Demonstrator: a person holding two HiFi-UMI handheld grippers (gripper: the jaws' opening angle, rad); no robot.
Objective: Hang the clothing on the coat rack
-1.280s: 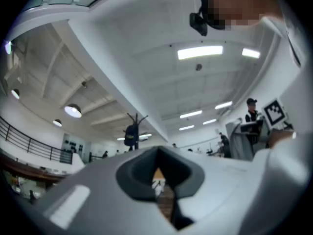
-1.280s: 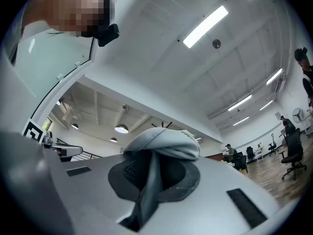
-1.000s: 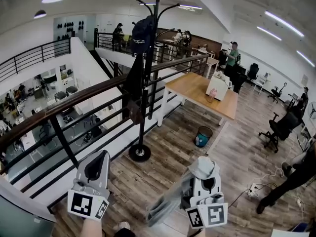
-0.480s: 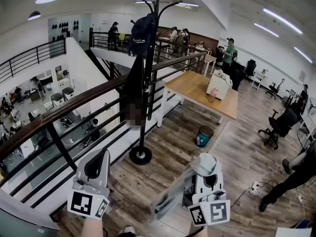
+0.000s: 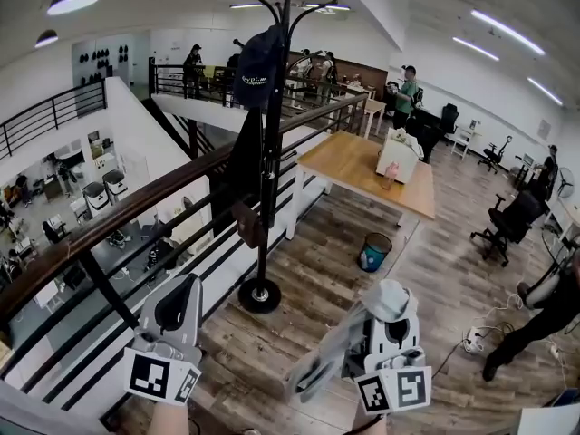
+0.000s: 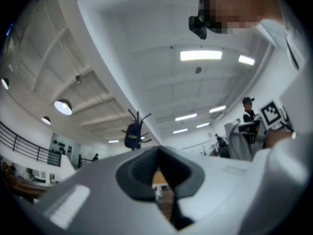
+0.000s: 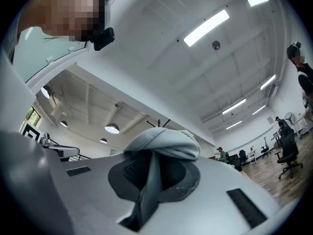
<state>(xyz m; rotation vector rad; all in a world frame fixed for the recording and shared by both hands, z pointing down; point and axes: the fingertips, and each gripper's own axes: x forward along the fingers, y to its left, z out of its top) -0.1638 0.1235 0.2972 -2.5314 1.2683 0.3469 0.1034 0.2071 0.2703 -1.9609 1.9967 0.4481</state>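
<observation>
The black coat rack (image 5: 275, 143) stands by the railing with a dark cap (image 5: 257, 57) on a top hook and a dark garment (image 5: 243, 157) hanging lower down. Its base (image 5: 260, 294) rests on the wood floor ahead of both grippers. My right gripper (image 5: 388, 304) is shut on a grey garment (image 5: 323, 359) that bunches over the jaw tips (image 7: 164, 143) and trails down to the left. My left gripper (image 5: 175, 306) is held low at the left, shut with nothing in it. The rack's top (image 6: 135, 131) shows far beyond the left gripper's jaws.
A dark wooden handrail with black bars (image 5: 136, 208) runs diagonally behind the rack, with a drop to a lower floor beyond. To the right are a wooden table (image 5: 358, 166), a blue bin (image 5: 372, 252), an office chair (image 5: 509, 227) and a person (image 5: 544, 308).
The view has drifted a little toward the rack. My right gripper has edged slightly right, still holding the grey garment. The left gripper has kept its place.
</observation>
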